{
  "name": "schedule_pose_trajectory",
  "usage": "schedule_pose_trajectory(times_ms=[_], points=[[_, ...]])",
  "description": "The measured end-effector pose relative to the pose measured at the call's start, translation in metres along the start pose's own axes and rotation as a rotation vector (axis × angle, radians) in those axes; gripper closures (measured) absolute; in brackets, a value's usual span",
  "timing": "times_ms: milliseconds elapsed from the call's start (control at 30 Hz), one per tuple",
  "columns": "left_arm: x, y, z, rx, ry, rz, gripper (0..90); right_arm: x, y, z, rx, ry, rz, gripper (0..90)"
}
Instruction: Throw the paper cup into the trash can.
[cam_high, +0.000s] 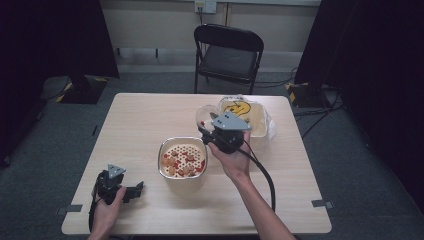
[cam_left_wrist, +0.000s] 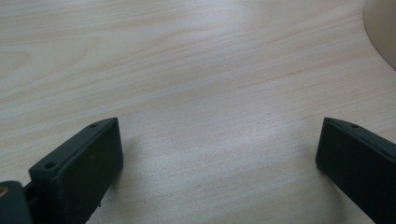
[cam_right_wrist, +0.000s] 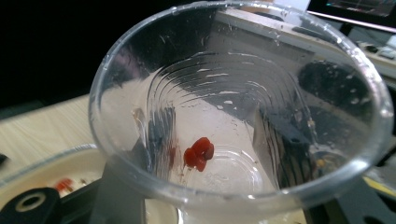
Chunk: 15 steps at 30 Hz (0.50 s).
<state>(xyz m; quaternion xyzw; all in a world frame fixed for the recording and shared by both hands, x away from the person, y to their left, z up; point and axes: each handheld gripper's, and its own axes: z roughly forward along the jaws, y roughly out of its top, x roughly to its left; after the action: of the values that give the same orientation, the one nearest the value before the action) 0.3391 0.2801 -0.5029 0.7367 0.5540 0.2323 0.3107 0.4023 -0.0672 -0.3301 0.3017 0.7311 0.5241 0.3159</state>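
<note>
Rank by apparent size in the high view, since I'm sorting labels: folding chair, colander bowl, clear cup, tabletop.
1. tabletop
2. folding chair
3. colander bowl
4. clear cup, though the right tongs partly cover it.

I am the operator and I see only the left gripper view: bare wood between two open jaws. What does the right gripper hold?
Observer: The right gripper holds a clear plastic cup, raised above the table.
Operator: Is the cup empty?
Observer: Nearly; a few red pieces stick near its bottom.
Operator: What stands by it?
Observer: A bowl with a perforated strainer holding red and orange pieces, just left of that gripper.
</note>
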Motion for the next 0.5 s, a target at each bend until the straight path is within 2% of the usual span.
schedule_pose_trajectory(times_ms=[33, 67, 100, 233, 333, 500], points=[[0.000, 0.000, 0.000, 0.000, 0.000, 0.000, 0.2, -0.003, 0.000, -0.001, -0.011, 0.011, 0.028, 49.8], [0.000, 0.000, 0.000, 0.000, 0.000, 0.000, 0.2, -0.003, 0.000, -0.001, -0.011, 0.011, 0.028, 49.8], [0.000, 0.000, 0.000, 0.000, 0.000, 0.000, 0.2, -0.008, 0.001, -0.002, -0.044, 0.030, 0.068, 49.9], [0.000, 0.000, 0.000, 0.000, 0.000, 0.001, 0.2, -0.016, 0.004, -0.006, -0.090, 0.023, 0.119, 49.9], [0.000, 0.000, 0.000, 0.000, 0.000, 0.000, 0.2, -0.027, 0.006, -0.008, -0.107, 0.027, 0.157, 49.7], [0.000, 0.000, 0.000, 0.000, 0.000, 0.000, 0.2, -0.049, 0.010, -0.014, -0.107, -0.009, 0.183, 49.6]])
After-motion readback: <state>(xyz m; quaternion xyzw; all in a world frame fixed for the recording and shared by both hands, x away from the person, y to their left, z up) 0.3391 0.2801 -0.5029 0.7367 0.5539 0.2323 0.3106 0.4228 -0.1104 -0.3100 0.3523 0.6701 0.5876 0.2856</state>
